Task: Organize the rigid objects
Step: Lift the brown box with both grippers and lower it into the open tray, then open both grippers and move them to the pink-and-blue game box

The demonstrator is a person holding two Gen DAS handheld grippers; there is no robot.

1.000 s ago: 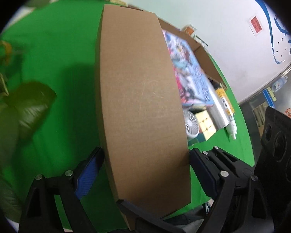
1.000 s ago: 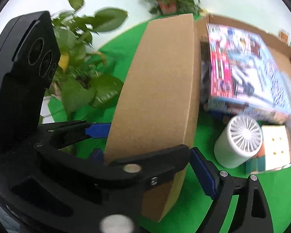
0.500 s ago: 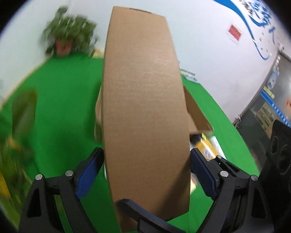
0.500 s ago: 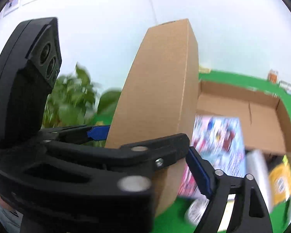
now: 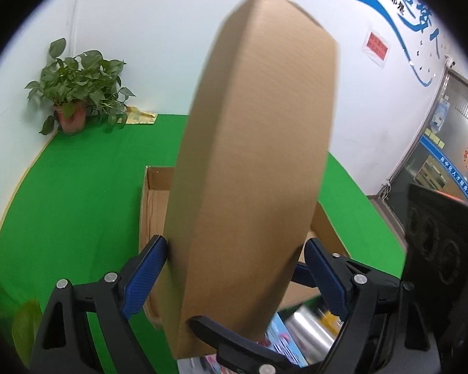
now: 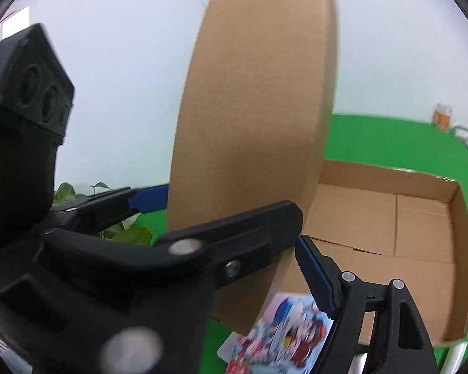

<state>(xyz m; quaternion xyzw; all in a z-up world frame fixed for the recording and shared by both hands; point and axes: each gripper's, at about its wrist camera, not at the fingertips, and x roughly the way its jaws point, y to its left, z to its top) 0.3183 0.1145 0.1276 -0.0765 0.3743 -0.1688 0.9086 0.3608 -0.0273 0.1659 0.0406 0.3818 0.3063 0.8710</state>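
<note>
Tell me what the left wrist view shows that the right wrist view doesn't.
Only the left wrist view: a potted green plant in the corner and a red wall notice. Only the right wrist view: the bare floor of the open shallow cardboard tray. Both: the tall closed brown cardboard box raised above the green tabletop.

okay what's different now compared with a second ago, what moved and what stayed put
The closed carton has been lifted off the green table by both grippers, left and right, and now hangs tilted above the open box. The right fingers have just been closing around the carton's end. The left grip is unchanged. The open box, the colourful box and the plant stayed put.
</note>
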